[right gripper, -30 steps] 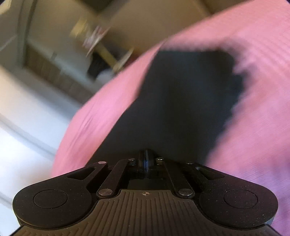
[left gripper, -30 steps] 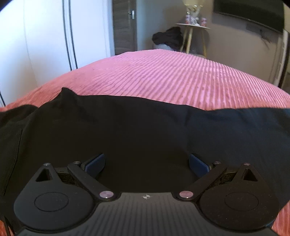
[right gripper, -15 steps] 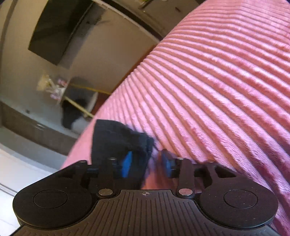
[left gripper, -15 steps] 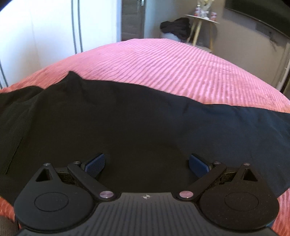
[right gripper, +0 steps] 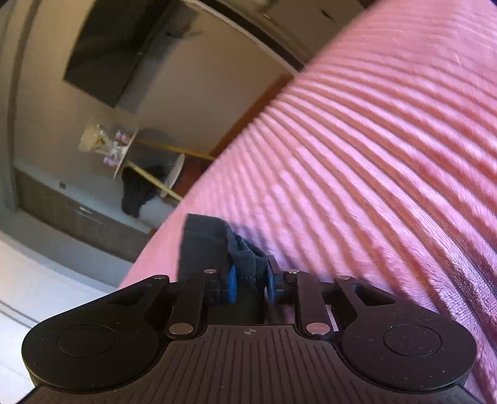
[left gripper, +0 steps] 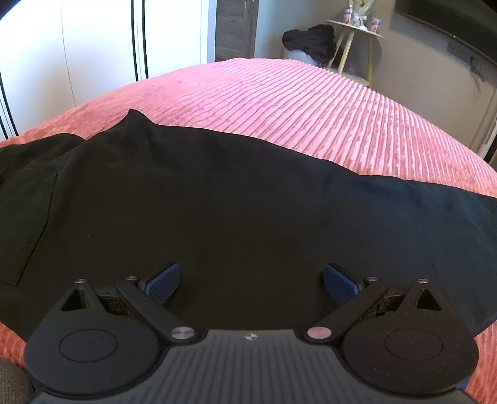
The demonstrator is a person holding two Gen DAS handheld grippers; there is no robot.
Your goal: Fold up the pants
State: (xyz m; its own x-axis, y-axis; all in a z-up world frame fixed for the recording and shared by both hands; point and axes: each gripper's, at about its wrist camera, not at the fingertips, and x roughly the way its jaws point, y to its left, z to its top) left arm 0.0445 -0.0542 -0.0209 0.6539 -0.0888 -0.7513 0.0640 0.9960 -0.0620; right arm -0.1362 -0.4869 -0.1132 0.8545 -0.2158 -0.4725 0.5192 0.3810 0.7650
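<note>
Bed: one bed (left gripper: 310,102) with a pink ribbed cover fills both views and lies beneath and beyond the fingers of both grippers.
Pants: one pair of black pants (left gripper: 217,202) lies flat across the bed in the left wrist view, running from far left to far right just ahead of the fingers. One pocket seam shows to the left of the left pad. In the right wrist view only a bunched end of the pants (right gripper: 211,245) shows, rising from between the pads.
Left gripper: one left gripper (left gripper: 251,279) hangs over the pants, its two blue pads set wide apart with only flat cloth below them and nothing gripped.
Right gripper: one right gripper (right gripper: 250,282) has two blue pads set narrow and closing, with the bunched cloth between them and touching both pads.
Side table: one round side table (left gripper: 357,31) stands far beyond the fingers, past the bed's far edge.
Dark clothing: one heap of dark clothing (left gripper: 310,40) sits just left of the table.
Cans: two small cans (left gripper: 376,24) stand on the table top; details are too small to tell.
</note>
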